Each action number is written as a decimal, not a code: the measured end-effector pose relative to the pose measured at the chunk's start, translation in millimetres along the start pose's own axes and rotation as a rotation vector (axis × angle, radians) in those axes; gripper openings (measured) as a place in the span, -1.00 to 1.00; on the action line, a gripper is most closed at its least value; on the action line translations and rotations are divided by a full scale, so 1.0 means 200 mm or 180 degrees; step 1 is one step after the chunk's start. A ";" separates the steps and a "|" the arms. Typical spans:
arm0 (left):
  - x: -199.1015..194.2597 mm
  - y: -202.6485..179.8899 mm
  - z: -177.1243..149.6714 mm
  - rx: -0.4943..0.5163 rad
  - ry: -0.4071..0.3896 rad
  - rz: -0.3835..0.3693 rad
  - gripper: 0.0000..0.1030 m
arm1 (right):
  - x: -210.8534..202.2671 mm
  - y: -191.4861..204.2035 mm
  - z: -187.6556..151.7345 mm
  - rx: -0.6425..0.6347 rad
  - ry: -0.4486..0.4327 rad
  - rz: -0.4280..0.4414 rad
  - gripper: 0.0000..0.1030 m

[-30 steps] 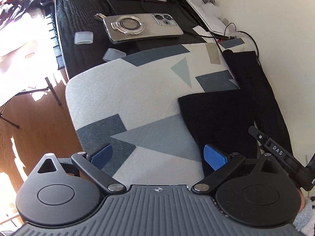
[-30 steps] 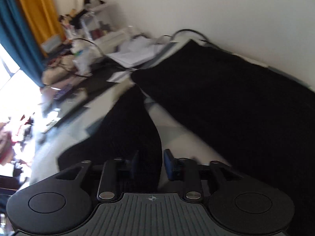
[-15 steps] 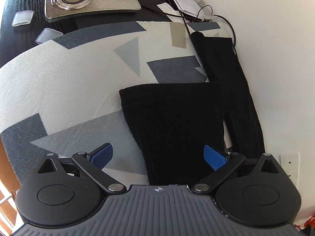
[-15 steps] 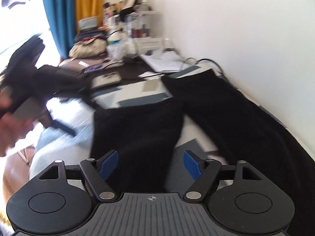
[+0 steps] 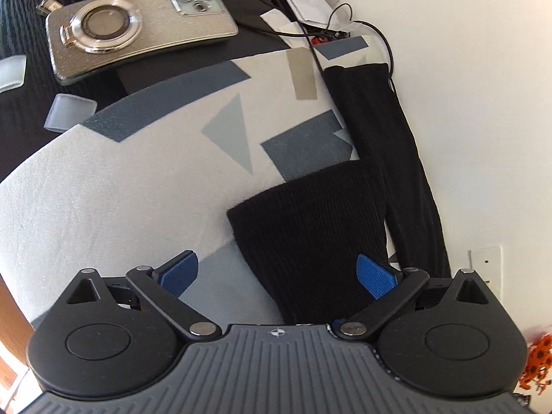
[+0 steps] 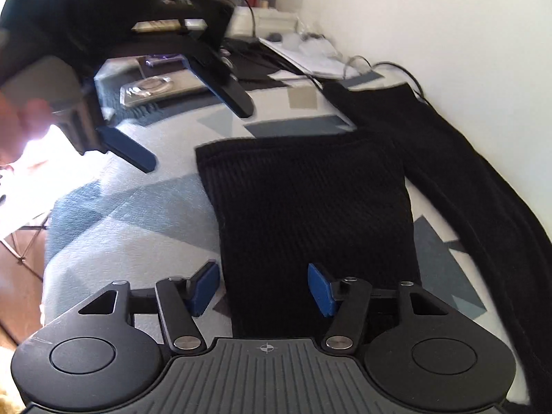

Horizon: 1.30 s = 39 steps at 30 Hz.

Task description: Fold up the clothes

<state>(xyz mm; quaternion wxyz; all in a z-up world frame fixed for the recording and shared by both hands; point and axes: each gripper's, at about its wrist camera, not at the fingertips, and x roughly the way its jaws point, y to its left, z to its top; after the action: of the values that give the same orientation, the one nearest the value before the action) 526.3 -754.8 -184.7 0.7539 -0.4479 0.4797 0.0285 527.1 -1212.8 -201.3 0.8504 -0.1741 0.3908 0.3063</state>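
A black ribbed garment piece (image 5: pixel 310 227) (image 6: pixel 310 214) lies folded flat on a white pad with grey and blue shapes (image 5: pixel 120 179) (image 6: pixel 131 207). A second long black piece (image 5: pixel 386 158) (image 6: pixel 465 186) lies along the wall. My left gripper (image 5: pixel 276 274) is open and empty, hovering over the near end of the folded piece; it also shows in the right wrist view (image 6: pixel 193 127), held above the pad at upper left. My right gripper (image 6: pixel 264 288) is open and empty over the folded piece's near end.
A silver phone with a ring holder (image 5: pixel 138 27) (image 6: pixel 155 88) lies on a black mat behind the pad. Two small translucent caps (image 5: pixel 69 112) sit beside it. Cables (image 5: pixel 345 31) and papers (image 6: pixel 310 58) lie by the white wall. A wall socket (image 5: pixel 484 265) is at right.
My right gripper has opened and let go of the black piece, which now lies flat and folded. My left gripper moved right and closer over the folded piece.
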 end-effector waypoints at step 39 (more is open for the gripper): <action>-0.39 0.18 0.06 0.0313 -0.0705 0.0413 -0.81 | -0.40 -0.99 -0.49 0.2766 0.0154 -0.2082 0.30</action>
<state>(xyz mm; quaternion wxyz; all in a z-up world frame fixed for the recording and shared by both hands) 475.4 -695.7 -147.8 0.8199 -0.3726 0.4223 0.1029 562.1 -1446.0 -190.0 0.8857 0.0739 0.4263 -0.1681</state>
